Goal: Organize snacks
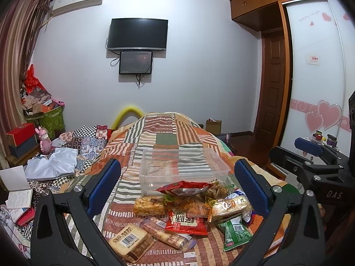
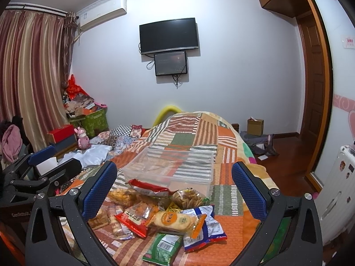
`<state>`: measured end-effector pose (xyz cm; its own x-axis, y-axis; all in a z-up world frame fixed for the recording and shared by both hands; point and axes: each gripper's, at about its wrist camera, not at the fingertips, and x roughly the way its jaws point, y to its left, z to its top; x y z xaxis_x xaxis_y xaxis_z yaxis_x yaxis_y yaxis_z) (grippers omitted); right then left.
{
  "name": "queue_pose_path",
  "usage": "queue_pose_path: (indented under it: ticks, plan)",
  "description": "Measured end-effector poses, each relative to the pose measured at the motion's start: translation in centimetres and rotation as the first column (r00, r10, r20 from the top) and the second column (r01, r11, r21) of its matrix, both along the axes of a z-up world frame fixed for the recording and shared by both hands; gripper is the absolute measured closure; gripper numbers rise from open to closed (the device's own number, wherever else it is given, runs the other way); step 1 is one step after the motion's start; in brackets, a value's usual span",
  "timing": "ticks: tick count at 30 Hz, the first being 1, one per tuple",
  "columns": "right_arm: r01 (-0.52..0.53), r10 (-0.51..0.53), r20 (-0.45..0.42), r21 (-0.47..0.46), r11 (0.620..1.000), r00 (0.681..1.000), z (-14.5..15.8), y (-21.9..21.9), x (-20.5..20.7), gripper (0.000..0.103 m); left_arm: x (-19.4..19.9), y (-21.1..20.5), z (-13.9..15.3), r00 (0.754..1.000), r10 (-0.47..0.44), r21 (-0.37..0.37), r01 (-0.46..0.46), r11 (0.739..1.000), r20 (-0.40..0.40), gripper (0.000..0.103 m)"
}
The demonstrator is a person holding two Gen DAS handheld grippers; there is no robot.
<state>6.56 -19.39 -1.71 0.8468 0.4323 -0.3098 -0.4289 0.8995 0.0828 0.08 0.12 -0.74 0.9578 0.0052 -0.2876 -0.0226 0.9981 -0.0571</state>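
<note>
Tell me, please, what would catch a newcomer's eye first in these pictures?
Probably the heap of snack packets in bright wrappers, piled on the patchwork bedspread in the foreground between the open jaws of the left gripper and the right gripper. Just behind the heap sits a clear plastic box, apparently empty. On the far wall hangs a dark television with a smaller screen under it.

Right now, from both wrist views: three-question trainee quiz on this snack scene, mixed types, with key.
1. True or false: the clear plastic bin on the patchwork quilt already holds most of the snacks.
2. Which packet lies nearest the right gripper? A) green foil packet B) red foil packet
3. Fill in: both grippers' fingers are ___.

Key: 1 false; 2 A; 3 open (left gripper too).
</note>
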Motion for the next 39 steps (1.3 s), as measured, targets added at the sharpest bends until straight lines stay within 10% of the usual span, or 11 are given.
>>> queue_pose_path:
  ticks: [39]
  plan:
    - [0.003, -0.002, -0.024, 0.001, 1.0, 1.0, -0.42, 0.15, 0.29, 0.0, 0.71, 0.0, -0.82, 1.0, -0.012, -0.013, 0.012, 1.0, -0.029, 0.0]
